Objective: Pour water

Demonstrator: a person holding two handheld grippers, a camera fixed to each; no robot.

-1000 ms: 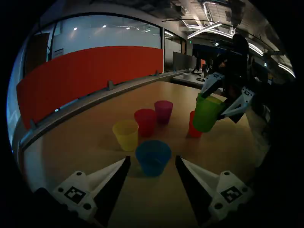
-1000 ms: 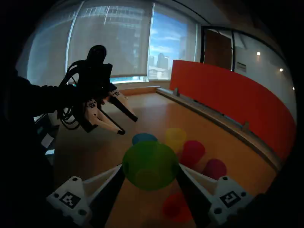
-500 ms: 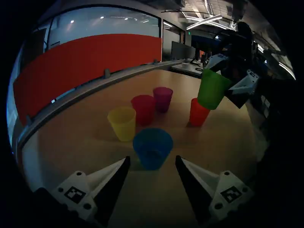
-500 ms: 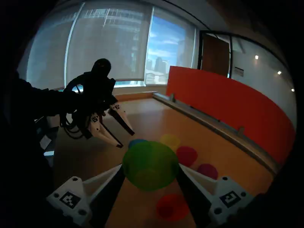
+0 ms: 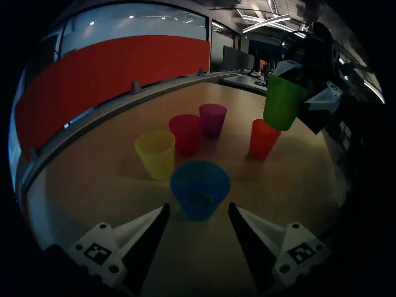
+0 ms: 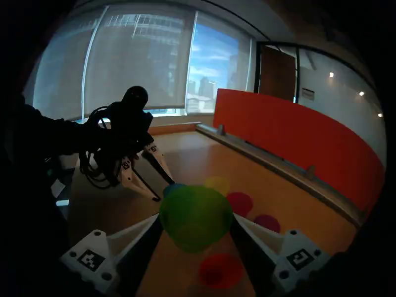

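My right gripper (image 6: pixel 196 216) is shut on a green cup (image 6: pixel 195 227) and holds it in the air, slightly tilted, above an orange cup (image 6: pixel 220 270). In the left gripper view the green cup (image 5: pixel 281 101) hangs over the orange cup (image 5: pixel 262 138) at the right, between the right gripper's (image 5: pixel 298 91) white fingers. My left gripper (image 5: pixel 198 207) is open and low over the table, with a blue cup (image 5: pixel 200 188) standing just past its fingertips. I see no water in any cup.
A yellow cup (image 5: pixel 156 153), a red cup (image 5: pixel 186 133) and a purple cup (image 5: pixel 213 119) stand in a row on the wooden table (image 5: pixel 99 183). A red partition (image 5: pixel 109 69) lines the table's far edge. A person's dark sleeve (image 6: pixel 44 143) holds the left gripper (image 6: pixel 164 190).
The right gripper has lifted the green cup higher, from beside the orange cup to above it. The left gripper has edged closer to the blue cup.
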